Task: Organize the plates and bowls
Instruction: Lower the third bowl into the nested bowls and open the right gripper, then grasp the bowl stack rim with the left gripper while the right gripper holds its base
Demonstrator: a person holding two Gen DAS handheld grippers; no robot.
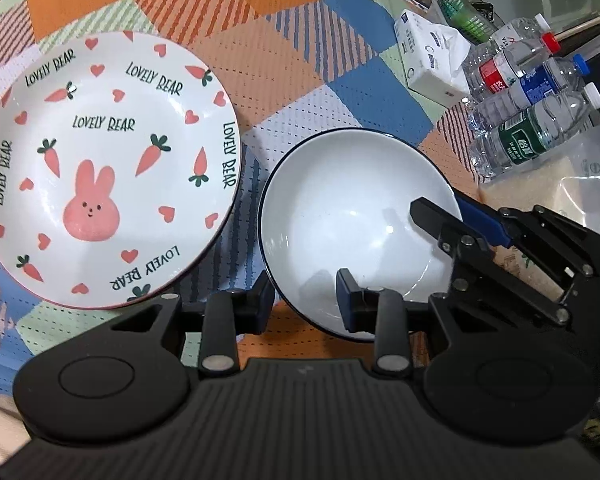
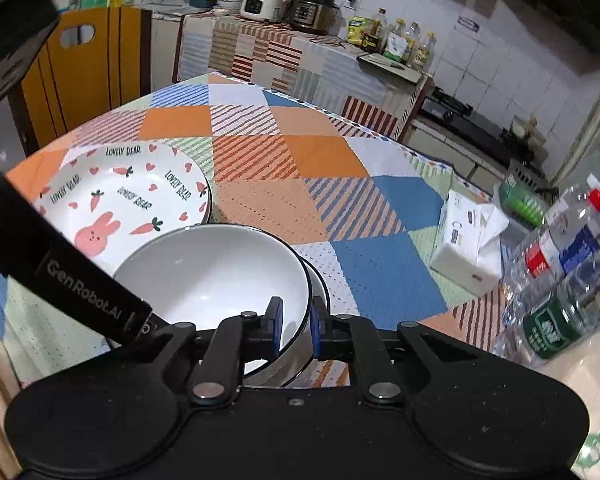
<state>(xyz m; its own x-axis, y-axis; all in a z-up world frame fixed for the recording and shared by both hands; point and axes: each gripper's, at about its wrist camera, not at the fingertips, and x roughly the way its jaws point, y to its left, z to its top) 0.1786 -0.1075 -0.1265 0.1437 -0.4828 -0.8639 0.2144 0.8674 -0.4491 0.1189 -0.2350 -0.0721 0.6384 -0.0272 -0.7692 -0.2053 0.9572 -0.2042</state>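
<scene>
A white bowl point(image 1: 352, 216) point(image 2: 212, 272) with a dark rim sits on the checked tablecloth point(image 2: 292, 160), nested in a second bowl whose rim point(image 2: 323, 284) shows just beside it. My right gripper point(image 2: 296, 320) point(image 1: 440, 208) is shut on the upper bowl's rim, one pad inside and one outside. My left gripper point(image 1: 306, 300) straddles the near rim of the same bowl, its pads against the wall on either side. To the left lies a bunny-and-carrot plate point(image 1: 108, 168) point(image 2: 112, 200) marked LOVELY BEAR, which seems to rest on another plate.
A tissue pack point(image 1: 428, 56) point(image 2: 468, 236) and several water bottles point(image 1: 532, 112) point(image 2: 560, 280) lie to the right, with a clear bag of grains point(image 1: 540, 200) near them. A yellow chair point(image 2: 80, 72) stands beyond the table's far left edge. Cookers stand on a counter point(image 2: 284, 4) behind.
</scene>
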